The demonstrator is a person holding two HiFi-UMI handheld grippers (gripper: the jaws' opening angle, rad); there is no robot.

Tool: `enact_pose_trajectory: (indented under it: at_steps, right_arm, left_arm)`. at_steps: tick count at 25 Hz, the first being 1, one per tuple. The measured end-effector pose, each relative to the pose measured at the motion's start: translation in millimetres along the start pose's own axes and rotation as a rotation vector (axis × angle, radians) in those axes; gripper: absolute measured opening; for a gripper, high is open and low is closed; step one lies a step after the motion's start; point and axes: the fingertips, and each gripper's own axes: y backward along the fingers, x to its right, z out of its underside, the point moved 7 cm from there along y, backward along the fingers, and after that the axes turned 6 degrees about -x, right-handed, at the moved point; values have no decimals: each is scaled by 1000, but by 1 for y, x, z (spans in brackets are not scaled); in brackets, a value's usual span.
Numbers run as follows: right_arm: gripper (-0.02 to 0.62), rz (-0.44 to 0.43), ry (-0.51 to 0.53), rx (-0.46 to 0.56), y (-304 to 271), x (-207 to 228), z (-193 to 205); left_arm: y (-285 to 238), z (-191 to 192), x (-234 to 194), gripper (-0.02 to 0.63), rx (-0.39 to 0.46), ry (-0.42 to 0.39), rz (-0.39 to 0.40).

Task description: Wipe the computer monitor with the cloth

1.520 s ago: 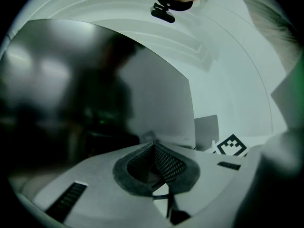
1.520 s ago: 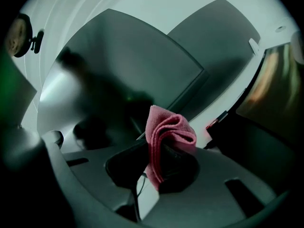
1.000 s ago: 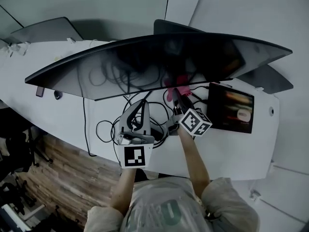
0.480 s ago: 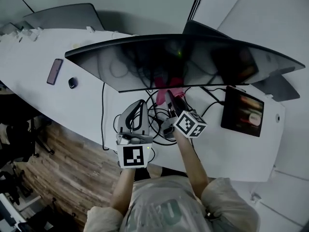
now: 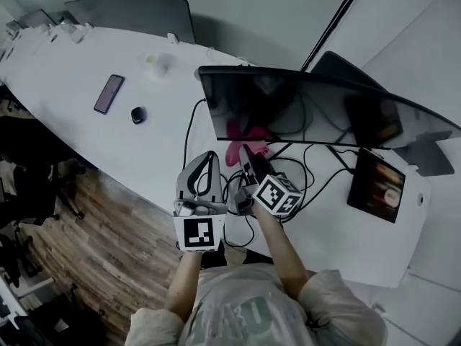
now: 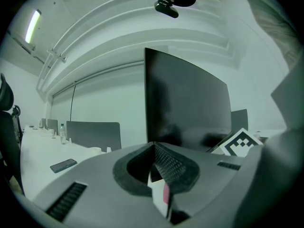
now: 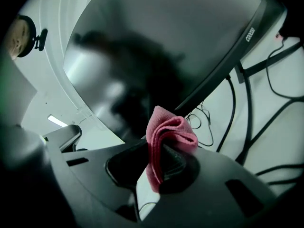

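The wide curved monitor [image 5: 310, 110] stands on the white table [image 5: 86, 135], its dark screen facing me. My right gripper [image 5: 245, 152] is shut on a folded pink cloth [image 5: 234, 153], held at the screen's lower left corner. In the right gripper view the cloth [image 7: 168, 129] bulges from the right gripper [image 7: 164, 144], close to the monitor [image 7: 156, 46]; I cannot tell if they touch. My left gripper [image 5: 207, 158] hovers just left of it, jaws closed on nothing. In the left gripper view the left gripper [image 6: 154, 146] points at the monitor [image 6: 185, 108].
Black cables [image 5: 306, 168] tangle on the table under the monitor. A tablet [image 5: 378, 186] lies at the right. A phone [image 5: 108, 94], a small dark object [image 5: 137, 114] and a cup [image 5: 162, 62] sit to the left. A chair [image 5: 130, 9] stands behind the table.
The head view has swung left, so the monitor sits further right in it. The cloth in the right gripper has gone from below mid-screen to the screen's left end. The left gripper kept alongside.
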Motion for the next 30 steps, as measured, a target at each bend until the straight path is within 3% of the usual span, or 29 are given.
enact_pose_trajectory:
  at_steps: [5, 16, 23, 26, 30]
  right_arm:
    - [51, -55, -7, -38, -21, -21, 16]
    - [51, -68, 3, -24, -47, -48, 38]
    - [51, -7, 1, -49, -47, -44, 55]
    - [51, -23, 17, -76, -45, -55, 67]
    - [51, -59, 50, -26, -46, -81, 57]
  left_arm:
    - [4, 1, -25, 14, 4, 4, -25]
    - [14, 17, -59, 14, -25, 23, -55]
    - [20, 17, -74, 14, -19, 29, -76]
    - [27, 15, -80, 14, -20, 30, -89]
    - [36, 11, -91, 14, -15, 25, -119]
